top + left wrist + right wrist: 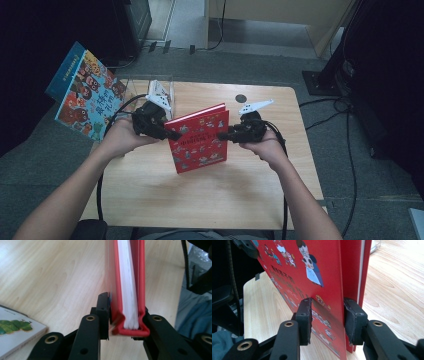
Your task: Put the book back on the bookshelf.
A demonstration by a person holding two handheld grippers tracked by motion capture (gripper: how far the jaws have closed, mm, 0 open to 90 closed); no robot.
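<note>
Two grippers hold the red book [199, 142] raised above the table [150, 195]: left gripper [172, 135] clamped on its 9 o'clock edge, right gripper [223, 136] straddling the 3 o'clock edge. Whether the right pads press, I cannot tell. Long axis runs roughly 12 to 6, both hands equally near.

Dim high view, dark corners, brighter close views (foreground softly blurred), mild glare

Glossy red hardcover book [200, 141] above a smooth pale wooden table [200, 200].
</note>
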